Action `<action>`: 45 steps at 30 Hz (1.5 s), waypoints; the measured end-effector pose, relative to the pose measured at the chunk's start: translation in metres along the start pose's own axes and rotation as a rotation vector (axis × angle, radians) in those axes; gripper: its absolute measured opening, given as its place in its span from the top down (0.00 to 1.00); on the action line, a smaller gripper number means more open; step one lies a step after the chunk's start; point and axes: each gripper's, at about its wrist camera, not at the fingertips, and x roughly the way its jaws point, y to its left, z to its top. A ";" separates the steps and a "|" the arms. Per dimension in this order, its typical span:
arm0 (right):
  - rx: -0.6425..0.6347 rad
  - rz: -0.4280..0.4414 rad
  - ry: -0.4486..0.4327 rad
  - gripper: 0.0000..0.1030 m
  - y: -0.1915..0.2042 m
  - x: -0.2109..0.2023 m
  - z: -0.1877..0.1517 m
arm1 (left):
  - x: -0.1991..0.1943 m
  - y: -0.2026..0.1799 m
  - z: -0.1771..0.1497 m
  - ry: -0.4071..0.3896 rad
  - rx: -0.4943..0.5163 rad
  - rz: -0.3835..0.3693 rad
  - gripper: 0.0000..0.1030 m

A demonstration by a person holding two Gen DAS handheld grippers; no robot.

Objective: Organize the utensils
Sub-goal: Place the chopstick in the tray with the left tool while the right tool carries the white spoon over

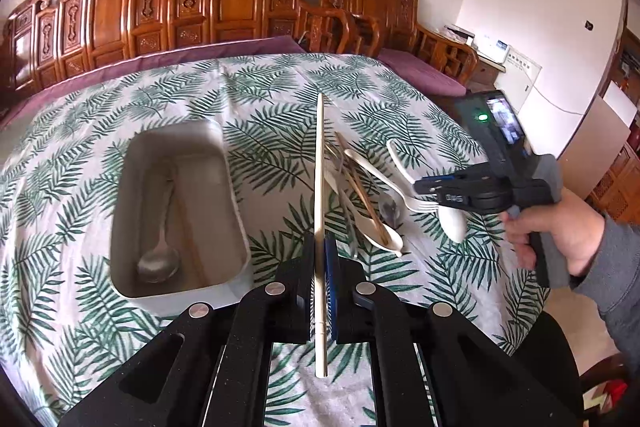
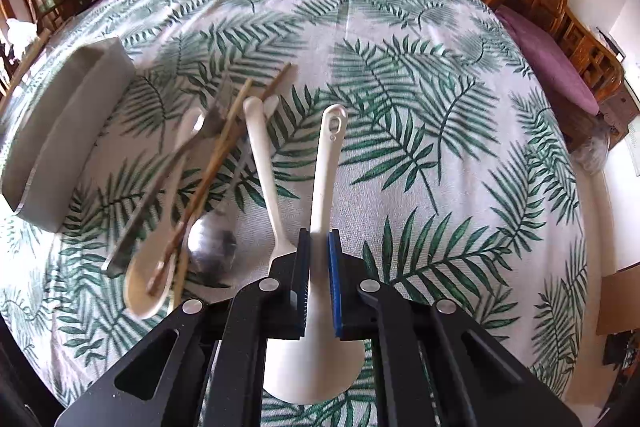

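Over a table covered in a leaf-print cloth [image 1: 160, 99], our left gripper [image 1: 320, 259] pinched a pale chopstick [image 1: 319, 163] that pointed straight ahead. A white rectangular bin [image 1: 236, 203] sat to its left, with a metal spoon [image 1: 160, 255] lying inside. Our right gripper [image 2: 319, 247] was clamped on the handle of a white rice paddle [image 2: 326, 163]. Left of it lay a heap: a white plastic fork [image 2: 262, 155], a cream ladle-spoon [image 2: 148, 283], brown chopsticks [image 2: 216, 163] and a steel spoon [image 2: 212, 247].
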 end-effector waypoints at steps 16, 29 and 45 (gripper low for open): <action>-0.095 0.109 -0.126 0.90 0.070 -0.057 0.028 | -0.004 0.069 0.006 -0.011 -0.048 0.124 0.96; -0.155 0.204 -0.184 0.90 0.135 -0.081 0.055 | 0.027 0.116 0.013 0.038 -0.136 0.136 0.96; -0.176 0.238 -0.174 0.90 0.160 -0.070 0.064 | 0.049 0.127 0.018 0.059 -0.147 0.113 0.96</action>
